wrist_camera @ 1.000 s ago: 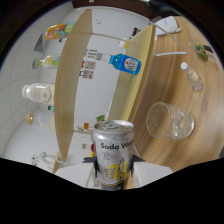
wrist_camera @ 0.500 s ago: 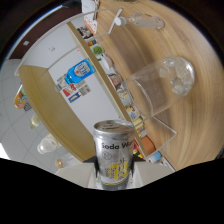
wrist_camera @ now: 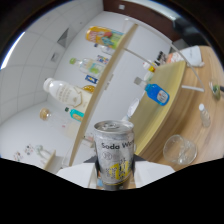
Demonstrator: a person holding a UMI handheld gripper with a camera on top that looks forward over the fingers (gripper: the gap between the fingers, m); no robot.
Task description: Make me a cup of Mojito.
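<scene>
A silver can (wrist_camera: 114,147) labelled "Soda Water", with a yellow print low on its side, stands upright between my fingers. My gripper (wrist_camera: 114,169) is shut on the can, and its pale fingers (wrist_camera: 75,173) press on both sides. An empty clear glass (wrist_camera: 178,149) stands on the wooden table (wrist_camera: 192,107) beyond the can, to its right. The can's top is closed as far as I can see.
White shelves with wooden dividers (wrist_camera: 107,85) fill the view beyond the can, all seen tilted. They hold a white bottle (wrist_camera: 64,92), a blue bottle (wrist_camera: 157,93), an orange-yellow pack (wrist_camera: 102,36) and small jars. A small clear bottle (wrist_camera: 204,114) stands on the table.
The view has rolled and swung towards the shelves. The glass has gone from up ahead on the right to low beside the can. The can stays held.
</scene>
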